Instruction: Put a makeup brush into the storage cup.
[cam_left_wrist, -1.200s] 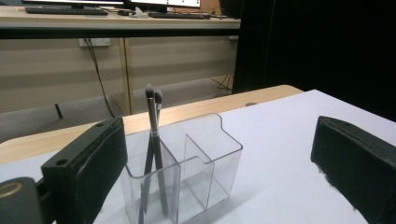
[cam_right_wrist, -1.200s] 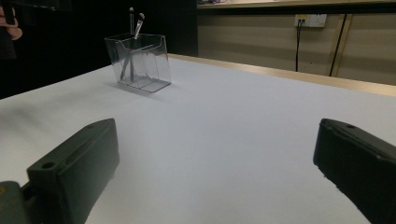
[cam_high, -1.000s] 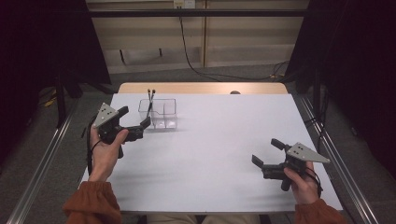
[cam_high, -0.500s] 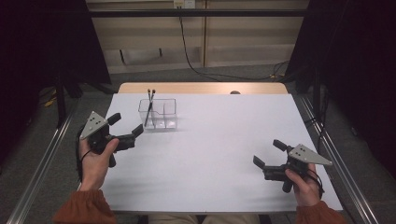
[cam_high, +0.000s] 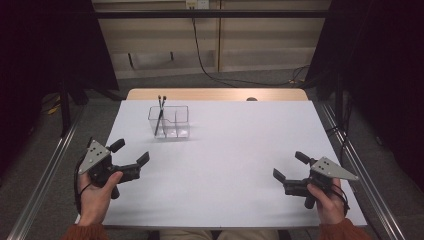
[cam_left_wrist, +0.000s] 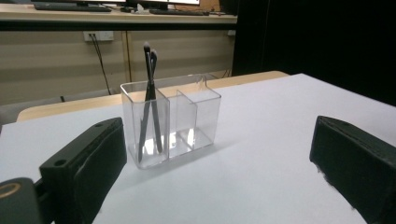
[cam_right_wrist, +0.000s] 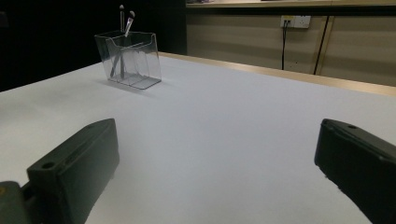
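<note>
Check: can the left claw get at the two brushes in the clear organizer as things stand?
Probably yes. The left claw is open, holds nothing, and faces the clear organizer across bare table. The brushes stand in the end compartment nearest it, tips above the rim.

Brushes (cam_high: 160, 114) in organizer (cam_high: 170, 121) left compartment, table (cam_high: 225, 165) rear-left.
</note>
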